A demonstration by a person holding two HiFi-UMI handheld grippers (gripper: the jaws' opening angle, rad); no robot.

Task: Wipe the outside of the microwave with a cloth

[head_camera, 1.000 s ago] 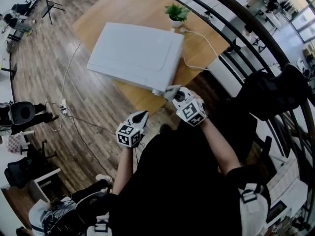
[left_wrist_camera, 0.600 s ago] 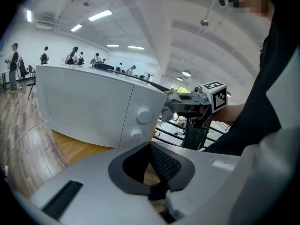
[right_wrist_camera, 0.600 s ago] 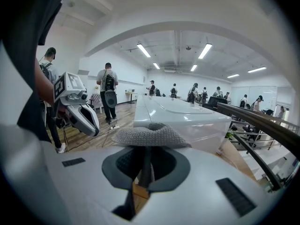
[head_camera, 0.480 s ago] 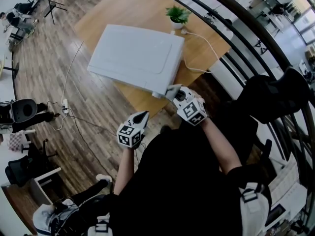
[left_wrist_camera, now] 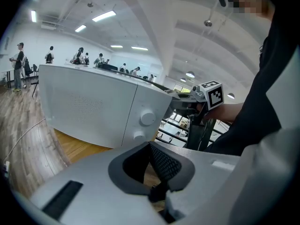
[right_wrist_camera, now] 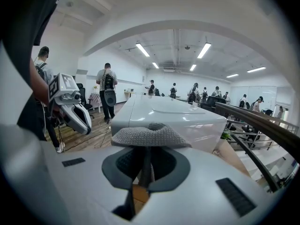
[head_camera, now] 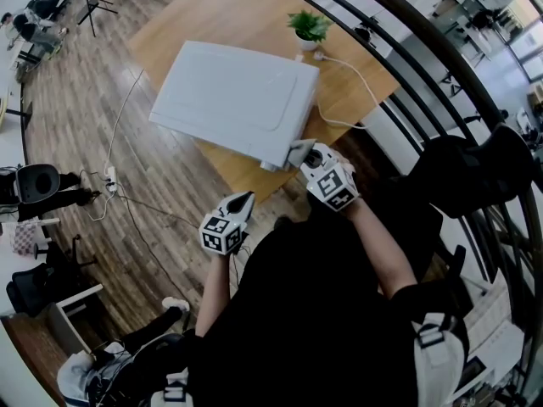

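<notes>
The white microwave (head_camera: 233,100) lies on a wooden table (head_camera: 348,83). My right gripper (head_camera: 302,153) is shut on a grey cloth (head_camera: 297,151) and presses it against the microwave's near right corner. In the right gripper view the knitted cloth (right_wrist_camera: 150,136) bunches over the jaws of that gripper (right_wrist_camera: 145,146), with the microwave's top (right_wrist_camera: 173,111) just beyond. My left gripper (head_camera: 242,202) hangs shut below the table edge with nothing in it. In the left gripper view, this gripper (left_wrist_camera: 157,161) points at the microwave's knob panel (left_wrist_camera: 143,121).
A small potted plant (head_camera: 305,25) stands at the table's far corner, and a white cable (head_camera: 356,70) runs from the microwave across the table. A black railing (head_camera: 441,66) runs along the right. A power strip and cords (head_camera: 109,181) lie on the wooden floor at left.
My right gripper with the cloth has slid slightly up and to the right along the microwave's near corner. The left gripper has stayed almost still.
</notes>
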